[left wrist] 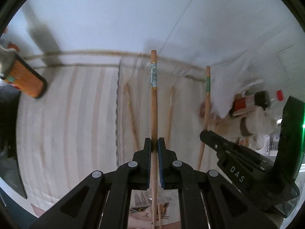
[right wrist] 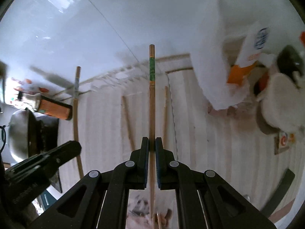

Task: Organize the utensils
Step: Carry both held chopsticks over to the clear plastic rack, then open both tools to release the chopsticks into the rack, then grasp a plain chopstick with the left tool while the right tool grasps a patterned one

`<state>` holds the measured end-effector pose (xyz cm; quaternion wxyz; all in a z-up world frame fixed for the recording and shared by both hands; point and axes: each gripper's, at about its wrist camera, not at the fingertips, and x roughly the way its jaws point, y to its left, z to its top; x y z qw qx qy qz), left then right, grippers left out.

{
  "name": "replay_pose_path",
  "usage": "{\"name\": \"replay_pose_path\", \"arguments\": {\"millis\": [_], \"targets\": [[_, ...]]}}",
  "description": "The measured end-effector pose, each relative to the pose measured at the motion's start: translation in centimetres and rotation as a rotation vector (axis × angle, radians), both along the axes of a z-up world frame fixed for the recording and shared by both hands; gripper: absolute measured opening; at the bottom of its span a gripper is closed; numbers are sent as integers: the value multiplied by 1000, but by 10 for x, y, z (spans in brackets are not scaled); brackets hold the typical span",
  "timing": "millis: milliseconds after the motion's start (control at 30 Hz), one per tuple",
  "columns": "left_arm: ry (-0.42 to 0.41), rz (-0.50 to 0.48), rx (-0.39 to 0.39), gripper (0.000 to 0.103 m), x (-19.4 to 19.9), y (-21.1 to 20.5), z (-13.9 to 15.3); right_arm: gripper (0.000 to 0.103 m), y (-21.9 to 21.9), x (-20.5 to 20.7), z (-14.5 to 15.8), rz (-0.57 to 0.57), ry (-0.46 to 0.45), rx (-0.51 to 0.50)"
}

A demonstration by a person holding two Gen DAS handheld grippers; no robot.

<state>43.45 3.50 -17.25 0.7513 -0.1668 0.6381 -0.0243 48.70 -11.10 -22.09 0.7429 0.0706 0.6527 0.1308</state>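
Note:
My left gripper is shut on a wooden chopstick with a blue-grey band, held upright above a striped cloth. My right gripper is shut on a wooden chopstick with a green band. The right gripper also shows at the right of the left wrist view with its green-banded chopstick. The left gripper shows at the lower left of the right wrist view with its chopstick. Two plain wooden chopsticks lie on the cloth between the grippers.
An orange packet lies at the cloth's left. White bags and bottles crowd the right side. A metal bowl sits at the left in the right wrist view. A white wall stands behind the cloth.

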Motion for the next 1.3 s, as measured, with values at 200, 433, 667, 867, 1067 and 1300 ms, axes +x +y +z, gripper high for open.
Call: {"name": "replay_pose_path", "arguments": {"millis": [200,433,667,867,1067,1300], "targets": [[51,5,22,8,5,3,-14,13,14,9,-33,37,88,-26],[-36,50,166,62,-14,11,12,36,2,-6,-4,37,10,-79],[-195,104,379,103,-59,10,41,73,-13,-49,37,33,-177,-177],[-226,139,489,103,-110,6,42,74,-28,-100,41,14,-226,-186],[-139,204,569,103,-176,3,-4,55,-40,-168,-2,21,-87,-121],[33,207,554,103,-229,-2,-73,34,-40,-239,-79,62,123,-57]]}}
